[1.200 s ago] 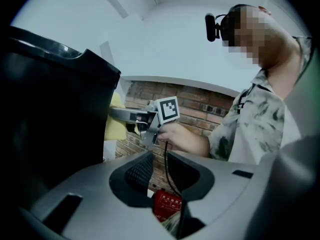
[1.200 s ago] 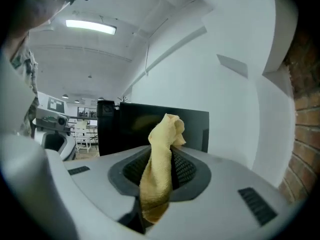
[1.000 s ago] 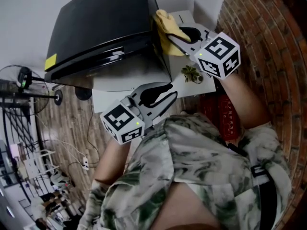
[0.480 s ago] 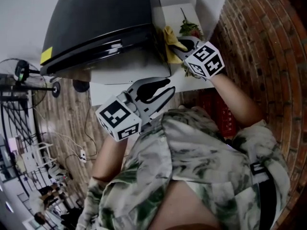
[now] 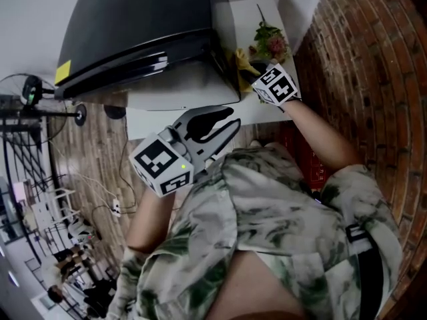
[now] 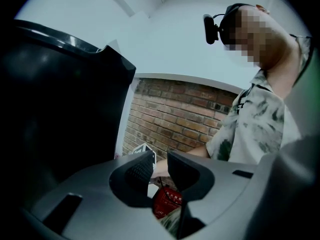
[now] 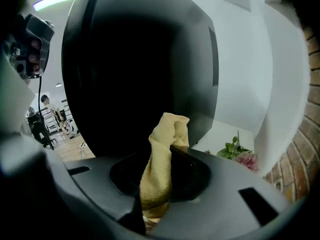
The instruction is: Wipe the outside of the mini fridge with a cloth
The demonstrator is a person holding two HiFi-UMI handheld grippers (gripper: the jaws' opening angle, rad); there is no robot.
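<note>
I was working over a white tabletop (image 5: 230,19) set against a red brick wall (image 5: 373,79), with a wood-plank floor (image 5: 87,159) below on the left where cables trailed. The mini fridge (image 5: 133,32) stood on that top, a glossy black box with smooth, slightly rounded edges; in the right gripper view its dark side (image 7: 145,69) filled most of the frame. A plain yellow sticker (image 5: 61,73) sat at its front corner, and I could read no writing on it. The right gripper (image 5: 257,79) was down at the fridge's right side with its fingers clamped on the cloth (image 7: 162,164), a soft, nubbly yellow rag that stood up twisted between them and lay close to the black panel. Just beside it lay a sprig of pink flowers (image 5: 270,42) with green leaves. The left gripper (image 5: 223,129) hung in front of the fridge, its ribbed fingers a narrow gap apart with nothing between them. A red packet (image 6: 167,201) showed white print too small for me to read.
</note>
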